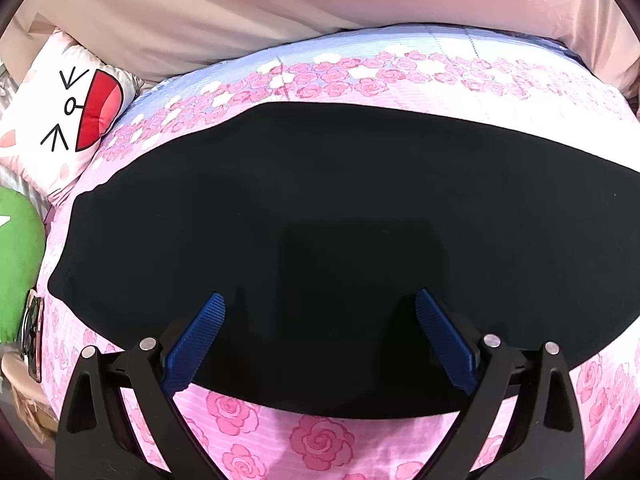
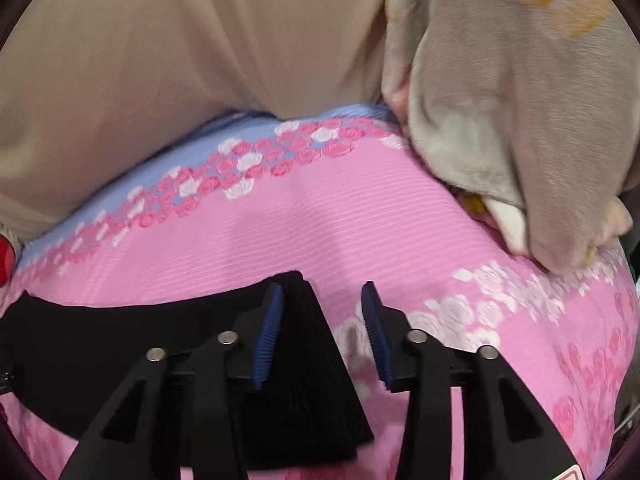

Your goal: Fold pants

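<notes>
- Black pants (image 1: 320, 220) fill the middle of the left wrist view, spread flat as a wide dark shape on a pink rose-print bedsheet (image 1: 320, 440).
- At the bottom of that view, the left gripper (image 1: 320, 304) hangs over the near part of the pants with its jaws spread wide and released; the blue pads (image 1: 200, 340) have only flat cloth showing between them, and nothing is pinched.
- At the upper left lies a white cartoon-face pillow (image 1: 68, 120), and a green plush thing (image 1: 16, 264) sits at the left edge below it.
- A beige curtain (image 1: 280, 8) runs across the top behind the bed.
- In the right wrist view, a ribbed end of the pants (image 2: 308, 352) lies between the fingers of the right gripper (image 2: 322, 300) at lower centre, close against the left blue pad.
- The right pad stands clear of the cloth, so these jaws are parted and not clamping.
- A grey plush blanket (image 2: 500, 120) is heaped at the upper right of the sheet.
</notes>
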